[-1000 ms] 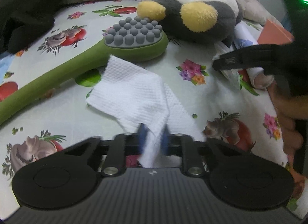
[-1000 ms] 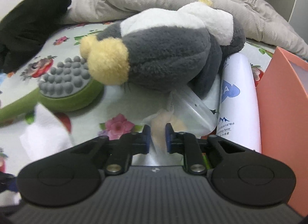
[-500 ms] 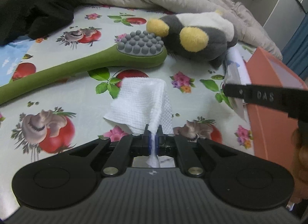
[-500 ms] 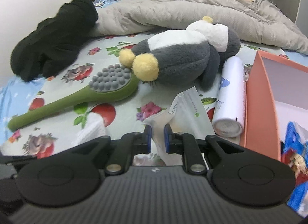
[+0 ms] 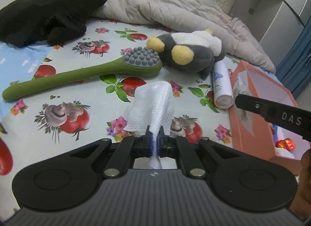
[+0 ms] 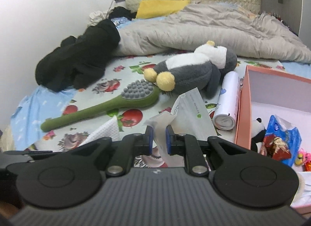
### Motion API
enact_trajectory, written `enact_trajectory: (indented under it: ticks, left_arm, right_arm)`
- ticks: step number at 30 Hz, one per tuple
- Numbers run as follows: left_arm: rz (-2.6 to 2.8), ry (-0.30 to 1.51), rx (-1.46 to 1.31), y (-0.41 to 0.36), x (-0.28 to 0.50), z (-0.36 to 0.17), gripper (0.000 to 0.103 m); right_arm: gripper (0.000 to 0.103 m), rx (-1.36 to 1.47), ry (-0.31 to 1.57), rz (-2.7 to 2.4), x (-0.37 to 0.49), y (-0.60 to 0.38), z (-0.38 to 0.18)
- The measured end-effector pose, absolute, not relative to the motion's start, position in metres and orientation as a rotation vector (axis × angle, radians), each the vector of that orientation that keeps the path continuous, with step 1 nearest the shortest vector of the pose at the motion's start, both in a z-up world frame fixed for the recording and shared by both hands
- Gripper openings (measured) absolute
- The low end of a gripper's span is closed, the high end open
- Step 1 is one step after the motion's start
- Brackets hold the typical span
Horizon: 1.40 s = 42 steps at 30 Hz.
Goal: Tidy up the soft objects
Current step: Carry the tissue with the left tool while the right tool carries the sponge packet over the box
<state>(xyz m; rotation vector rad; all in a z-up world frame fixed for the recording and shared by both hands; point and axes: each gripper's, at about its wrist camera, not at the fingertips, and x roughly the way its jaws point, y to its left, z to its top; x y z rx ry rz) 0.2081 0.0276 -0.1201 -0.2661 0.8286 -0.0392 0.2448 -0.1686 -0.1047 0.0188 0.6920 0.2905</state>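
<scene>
From my seat at the controls, a bed covered by a fruit-and-flower printed sheet (image 5: 81,97) fills both views, a grey quilt (image 6: 204,31) bunched at its far end beside a heap of black clothing (image 6: 77,60). At the right stands an open pink box (image 6: 245,97) holding a small panda toy (image 6: 257,130) and bright wrappers. A green long-handled massage brush (image 5: 81,76) lies across the sheet, its grey nubbed head touching a grey-and-white plush toy (image 5: 190,55), with a white spray can (image 5: 221,86) lying between plush and box. My left gripper (image 5: 155,142) is clamped tight on a white textured cloth (image 5: 153,105), lifted clear of the sheet. My right gripper (image 6: 159,140), jaws narrow, pinches a translucent plastic pouch (image 6: 190,113) held above the bed near the box.
</scene>
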Motion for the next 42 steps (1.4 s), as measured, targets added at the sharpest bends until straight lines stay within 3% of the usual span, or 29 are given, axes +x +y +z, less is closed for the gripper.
enact_trajectory:
  ticks: [22,42]
  left_arm:
    - [-0.187,0.705,-0.237,-0.024,0.113,-0.048,0.005]
    - [-0.47,0.703,-0.184,-0.132,0.104,-0.022,0.005]
  right_arm:
    - [0.017,0.067,0.538,0.229,0.121,-0.22,-0.046]
    - [0.018,0.118,0.479,0.007,0.064,-0.301,-0.03]
